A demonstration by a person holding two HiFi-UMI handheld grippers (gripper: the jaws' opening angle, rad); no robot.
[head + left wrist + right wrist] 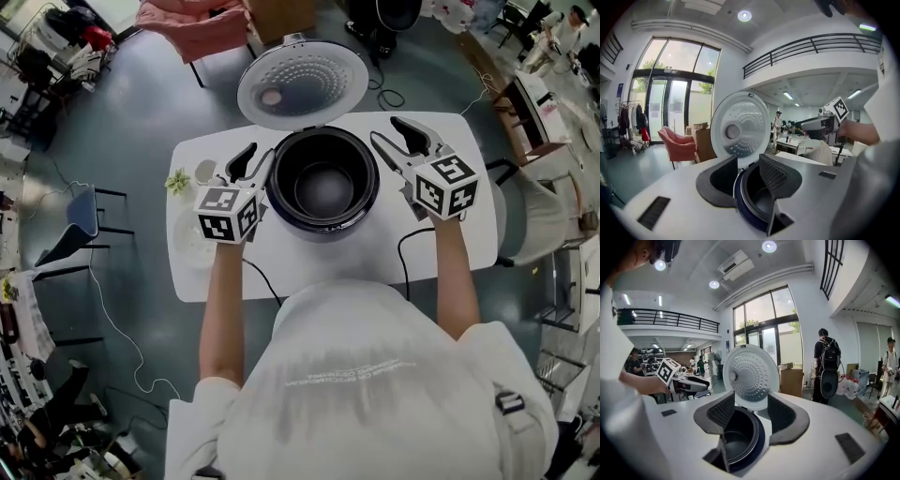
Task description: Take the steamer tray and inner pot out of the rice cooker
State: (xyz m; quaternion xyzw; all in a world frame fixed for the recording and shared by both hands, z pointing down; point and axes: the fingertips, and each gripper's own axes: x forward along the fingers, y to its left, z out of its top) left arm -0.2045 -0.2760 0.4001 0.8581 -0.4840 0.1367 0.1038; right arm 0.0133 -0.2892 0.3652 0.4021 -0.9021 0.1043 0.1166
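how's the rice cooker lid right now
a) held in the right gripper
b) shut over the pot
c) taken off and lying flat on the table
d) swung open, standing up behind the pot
d: the lid stands open at the far side of the rice cooker, its dimpled inner face showing in all three views, with the inner pot uncovered below it.

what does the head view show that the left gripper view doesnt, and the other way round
Only the head view: the cube on the left hand-held gripper, the person's shirt, a small green thing on the table. Only the left gripper view: glass doors, a balcony railing, a ceiling lamp. Both: the open cooker, its raised lid, the pot inside, the right hand-held gripper with jaws apart.
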